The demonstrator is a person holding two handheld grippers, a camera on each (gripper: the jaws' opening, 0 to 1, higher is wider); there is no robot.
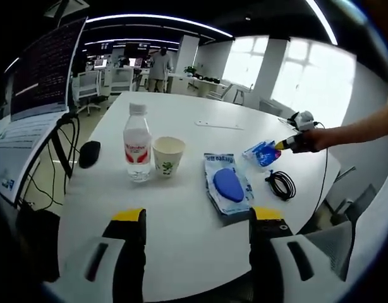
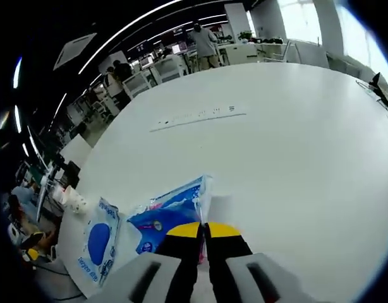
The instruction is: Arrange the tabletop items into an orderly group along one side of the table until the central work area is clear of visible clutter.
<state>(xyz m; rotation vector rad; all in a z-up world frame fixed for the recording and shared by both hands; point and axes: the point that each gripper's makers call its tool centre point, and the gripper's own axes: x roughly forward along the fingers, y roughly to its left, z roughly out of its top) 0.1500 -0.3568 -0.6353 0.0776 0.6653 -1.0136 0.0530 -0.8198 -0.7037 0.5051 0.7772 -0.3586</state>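
On the white worktop (image 1: 200,145), near its front edge, a water bottle (image 1: 138,144) stands upright with a paper cup (image 1: 168,156) just beside it, both toward the left in the left gripper view. To their right lies a flat blue-and-white wipes pack (image 1: 227,184), and beyond that a smaller blue packet (image 1: 262,153) and a coiled black cable (image 1: 282,184) close to the worktop's right edge. A black mouse (image 1: 89,153) sits near the left edge, below a laptop (image 1: 41,76) on a stand. A long white strip (image 1: 218,125) lies flat farther back, well apart from the rest.

The left tool (image 1: 197,243) hangs over the near edge with its yellow-tipped jaws spread wide, nothing between them. The right tool (image 1: 294,142) reaches in from the right in a person's hand (image 1: 320,137), its tip at the blue packet.

In the right gripper view the right tool (image 2: 203,235) has its jaws pressed together on the packet (image 2: 172,218), pinching its near end while the rest lies on the worktop (image 2: 289,164). The wipes pack (image 2: 98,249) is just to the left of it, and the strip (image 2: 197,117) lies farther across the bare surface
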